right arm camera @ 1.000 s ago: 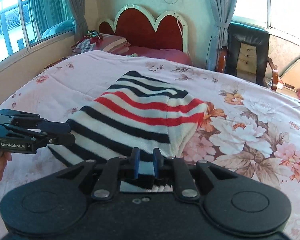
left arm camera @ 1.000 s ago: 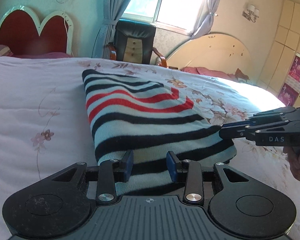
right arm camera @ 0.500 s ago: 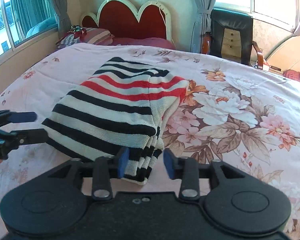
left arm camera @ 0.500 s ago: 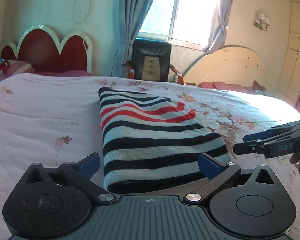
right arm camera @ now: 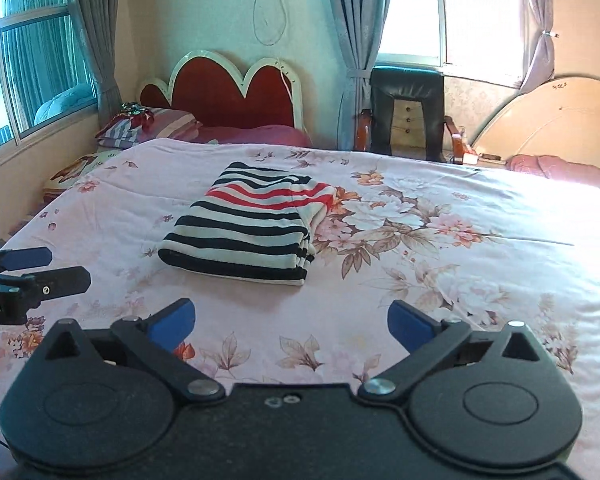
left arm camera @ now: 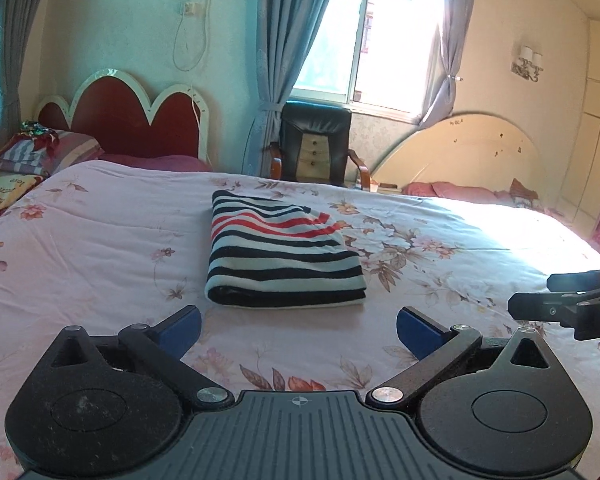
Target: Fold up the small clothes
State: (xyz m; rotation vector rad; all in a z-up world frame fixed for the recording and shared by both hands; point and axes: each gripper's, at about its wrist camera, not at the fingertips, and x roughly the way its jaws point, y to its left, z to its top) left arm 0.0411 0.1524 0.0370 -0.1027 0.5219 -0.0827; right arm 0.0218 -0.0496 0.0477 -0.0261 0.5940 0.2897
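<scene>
A striped garment (left arm camera: pixel 280 256), black, white and red, lies folded into a neat rectangle on the pink floral bedspread (left arm camera: pixel 100 248). It also shows in the right wrist view (right arm camera: pixel 248 224). My left gripper (left arm camera: pixel 298 330) is open and empty, a short way back from the garment's near edge. My right gripper (right arm camera: pixel 290 322) is open and empty, also back from the garment. Each gripper shows at the edge of the other's view, the right gripper (left arm camera: pixel 560 300) and the left gripper (right arm camera: pixel 28 272).
A red scalloped headboard (left arm camera: pixel 132 120) and pillows (left arm camera: pixel 40 152) stand at the far left. A black armchair (left arm camera: pixel 316 144) sits under the window. A cream headboard (left arm camera: pixel 468 152) is at the far right.
Both grippers let go of the garment, opened wide and pulled back from it. The garment now lies free on the bed.
</scene>
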